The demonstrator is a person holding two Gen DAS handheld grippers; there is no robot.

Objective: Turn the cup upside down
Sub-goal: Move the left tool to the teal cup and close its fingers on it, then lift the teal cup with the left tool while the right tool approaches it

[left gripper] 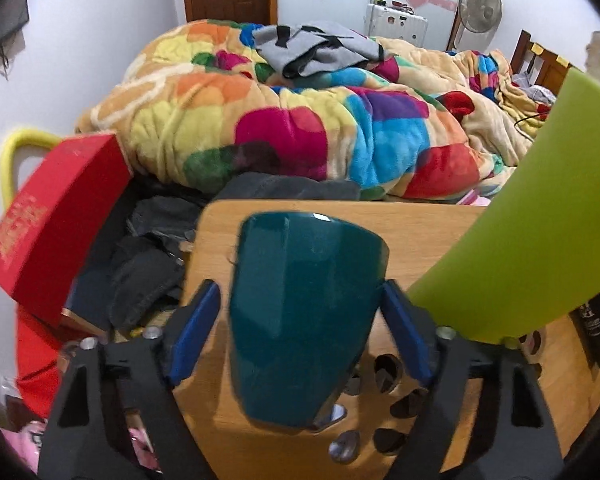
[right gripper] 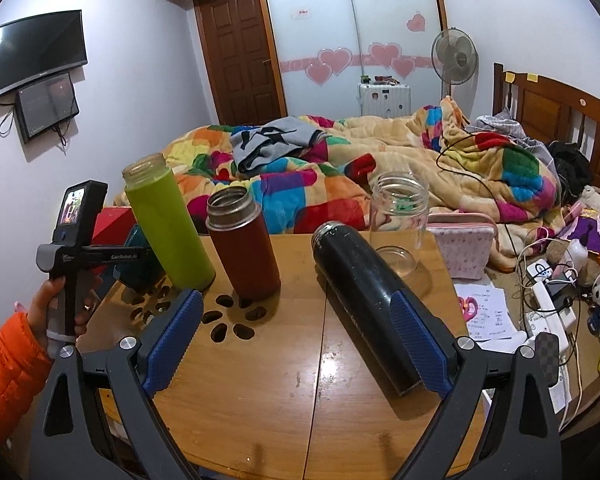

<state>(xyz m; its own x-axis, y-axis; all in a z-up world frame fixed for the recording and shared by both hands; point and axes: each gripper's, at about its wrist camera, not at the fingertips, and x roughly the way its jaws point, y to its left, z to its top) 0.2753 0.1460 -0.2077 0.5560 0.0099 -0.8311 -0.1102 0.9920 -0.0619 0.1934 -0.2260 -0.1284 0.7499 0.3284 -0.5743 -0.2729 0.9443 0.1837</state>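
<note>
a bedroom: an unmade bed [right gripper: 380,152] under a bright patchwork blanket, a brown door [right gripper: 240,60], a wardrobe with pink hearts, a fan [right gripper: 454,58]. in front, a round wooden tabletop [right gripper: 260,392] with petal-shaped cutouts.

the teal cup [left gripper: 304,316] sits between the jaws of the left gripper [left gripper: 300,332], near the left edge of the tabletop. it looks glossy, ceramic or hard plastic, with a wall that widens toward one end and a bright highlight on its glaze. its far end shows a closed face, so it may already be tipped or partly turned, though the fisheye makes this hard to judge. the blue pads [left gripper: 196,332] stand a little off each side with gaps showing, so the jaws are fairly wide and not clamped.

the cup will likely handle as stiff, fairly heavy, slippery and breakable. my judgement is to grip across the middle of the wall, firmly, since the taper could let it slide.

the right gripper [right gripper: 296,340] hovers over the tabletop with its jaws wide, holding nothing; a black flask [right gripper: 364,300] lies tilted just beside its right pad. also standing there: a green bottle [right gripper: 168,224], a red flask [right gripper: 244,244], a clear jar [right gripper: 398,224].
</note>
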